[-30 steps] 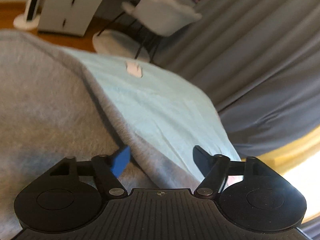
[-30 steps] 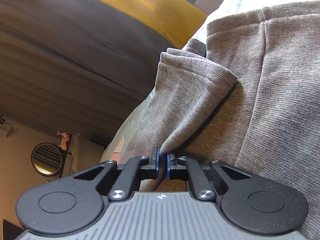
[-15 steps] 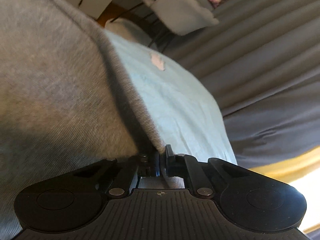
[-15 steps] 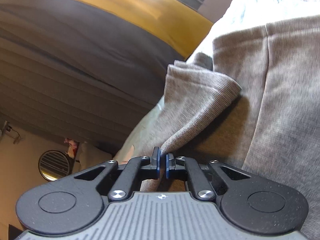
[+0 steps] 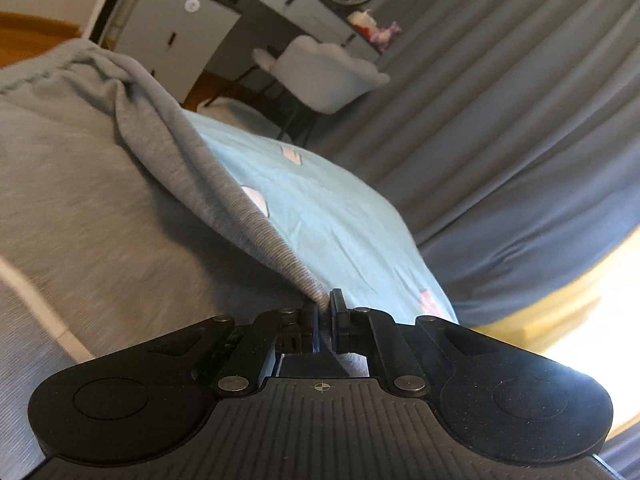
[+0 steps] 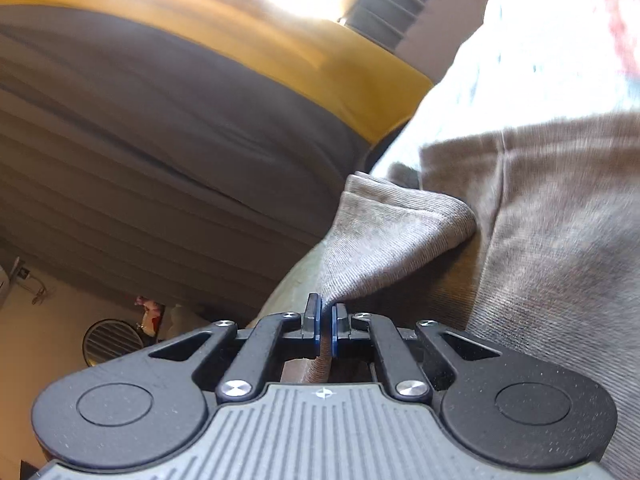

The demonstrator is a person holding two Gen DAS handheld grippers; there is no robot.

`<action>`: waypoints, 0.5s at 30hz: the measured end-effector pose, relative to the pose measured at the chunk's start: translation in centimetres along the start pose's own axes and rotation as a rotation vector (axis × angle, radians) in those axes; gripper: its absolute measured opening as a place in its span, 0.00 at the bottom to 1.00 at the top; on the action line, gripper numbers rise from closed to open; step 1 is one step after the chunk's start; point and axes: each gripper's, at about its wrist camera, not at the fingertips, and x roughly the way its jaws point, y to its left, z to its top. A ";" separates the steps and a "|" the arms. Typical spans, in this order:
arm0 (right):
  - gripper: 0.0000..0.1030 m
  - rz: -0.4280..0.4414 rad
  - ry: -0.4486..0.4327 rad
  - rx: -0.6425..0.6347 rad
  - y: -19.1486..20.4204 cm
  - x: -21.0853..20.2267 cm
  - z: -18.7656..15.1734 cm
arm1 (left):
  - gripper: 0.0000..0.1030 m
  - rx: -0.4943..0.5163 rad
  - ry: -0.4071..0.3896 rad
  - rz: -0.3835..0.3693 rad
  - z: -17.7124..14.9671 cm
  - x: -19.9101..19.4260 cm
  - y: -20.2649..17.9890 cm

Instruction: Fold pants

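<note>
Right now both sets of jaws are clamped on cloth. The left gripper [image 5: 325, 322] pinches a ribbed edge of the grey pants [image 5: 100, 200], w/ the fabric running up and away from the pads in a taut ridge. The right gripper [image 6: 327, 326] is closed on another ribbed bit, prob. a cuff [image 6: 396, 232], which bunches into a small peak just past the tips. Can't tell from either view exactly which corners these are.

Outward from there: the pants lie spread over a light blue sheet [image 5: 340, 216] on what looks like a bed. Most of the garment rests flat; only the pinched edges are lifted. Grey curtains [image 5: 500, 128] hang just beyond the bed, and a white chair [image 5: 328, 76] and cabinets [image 5: 180, 28] stand further back. In the right view the curtains and a yellow band [image 6: 280, 44] fill the background, blurred.

Step in hand, as I read it: carry the two held edges across to lay one part over the other. To do it well:

- Keep both grips firm; ribbing is thick, so slip is unlikely but check.
- Raise both hands evenly so the lifted edge stays straight, no sag btwn them.
- Travel together, same pace, or the fold line skews.
- Lift only enough to clear the lower layer, so the sheet isn't dragged.
- Lower onto the matching edge, then release.
</note>
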 end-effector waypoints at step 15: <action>0.06 -0.193 0.066 -0.200 -2.9 -11.8 2.8 | 0.07 0.058 0.091 0.112 -9.7 -9.2 1.6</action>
